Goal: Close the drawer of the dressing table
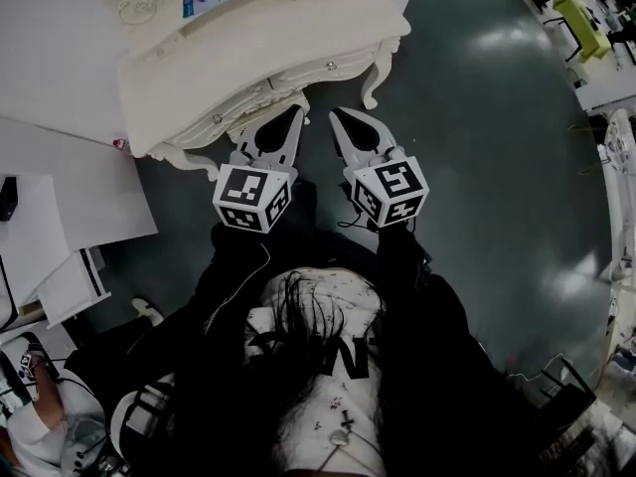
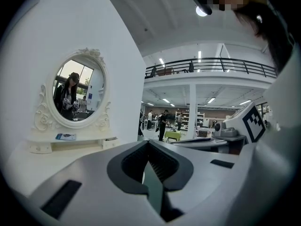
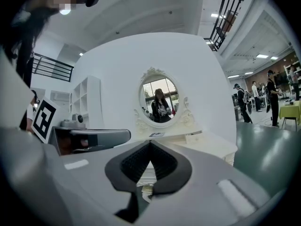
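Head view shows left tongs [image 1: 294, 113] and right tongs [image 1: 336, 117], both shut and empty, side by side and pointing straight at the drawer [image 1: 283, 80] front of the dressing table [image 1: 248, 33] just ahead, the left tip seemingly nearer, perhaps touching.

Perhaps a showroom hall: mezzanine railing [image 2: 207, 65]

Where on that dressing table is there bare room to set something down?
The tabletop is bare from the mirror shelf to its front edge. That shelf holds a card. At the front, the left gripper and right gripper crowd together.
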A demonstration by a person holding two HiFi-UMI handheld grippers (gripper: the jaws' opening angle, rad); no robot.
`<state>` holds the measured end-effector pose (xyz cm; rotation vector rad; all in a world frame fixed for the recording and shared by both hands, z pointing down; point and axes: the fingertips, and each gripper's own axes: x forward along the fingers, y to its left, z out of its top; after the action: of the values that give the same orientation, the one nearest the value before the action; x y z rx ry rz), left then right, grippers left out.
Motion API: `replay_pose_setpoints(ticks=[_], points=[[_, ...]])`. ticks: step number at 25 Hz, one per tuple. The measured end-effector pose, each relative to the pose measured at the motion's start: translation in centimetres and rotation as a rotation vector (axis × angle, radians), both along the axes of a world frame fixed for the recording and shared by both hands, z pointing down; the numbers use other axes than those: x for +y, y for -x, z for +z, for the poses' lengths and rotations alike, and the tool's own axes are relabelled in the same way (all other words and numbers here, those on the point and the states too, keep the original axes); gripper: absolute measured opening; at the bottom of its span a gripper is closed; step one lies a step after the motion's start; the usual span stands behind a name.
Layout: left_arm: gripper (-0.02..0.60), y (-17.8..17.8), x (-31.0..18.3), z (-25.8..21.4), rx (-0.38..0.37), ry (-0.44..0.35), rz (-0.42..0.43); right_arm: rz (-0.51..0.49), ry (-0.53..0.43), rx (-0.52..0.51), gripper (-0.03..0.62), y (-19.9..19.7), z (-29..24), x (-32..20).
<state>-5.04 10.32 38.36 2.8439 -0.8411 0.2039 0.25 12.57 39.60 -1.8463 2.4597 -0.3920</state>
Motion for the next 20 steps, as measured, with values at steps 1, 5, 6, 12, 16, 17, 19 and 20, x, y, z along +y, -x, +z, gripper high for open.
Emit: replay_pose_setpoints(ticks=[1, 5, 6, 12, 16, 17, 19, 20], points=[[0.0, -0.2, -0.9, 0.1, 0.003, 0.003, 0.004, 0.005, 0.007, -0.003, 0.008, -0.2, 0.2, -0.9], [0.0, -0.7, -4.9, 0.1, 0.011, 0.014, 0.02, 0.018, 0.03, -0.013, 0.008, -0.6, 0.5, -5.1], [0.0, -0.9, -5.9, 0.1, 0.012, 0.014, 0.026, 0.02, 0.034, -0.015, 0.008, -0.7, 0.5, -6.2], [0.0, -0.9, -12.3, -0.6, 0.014, 0.01, 0.057, 0.044, 0.049, -0.021, 0.008, -0.5, 0.2, -12.9], [0.0, -0.4, -16.4, -1.2, 0.022, 0.009, 0.069, 0.05, 0.057, -0.014, 0.008, 0.1, 0.0, -17.0], [0.0, -0.3, -17.3, -1.2, 0.024, 0.009, 0.071, 0.049, 0.058, -0.007, 0.008, 0.2, 0.0, -18.0], [0.0, -0.2, -19.0, -1.2, 0.026, 0.009, 0.079, 0.046, 0.058, 0.006, 0.008, 0.6, 0.0, -19.8], [0.0, -0.1, -19.7, -1.1, 0.025, 0.009, 0.084, 0.048, 0.059, 0.01, 0.008, 0.8, 0.0, -20.6]])
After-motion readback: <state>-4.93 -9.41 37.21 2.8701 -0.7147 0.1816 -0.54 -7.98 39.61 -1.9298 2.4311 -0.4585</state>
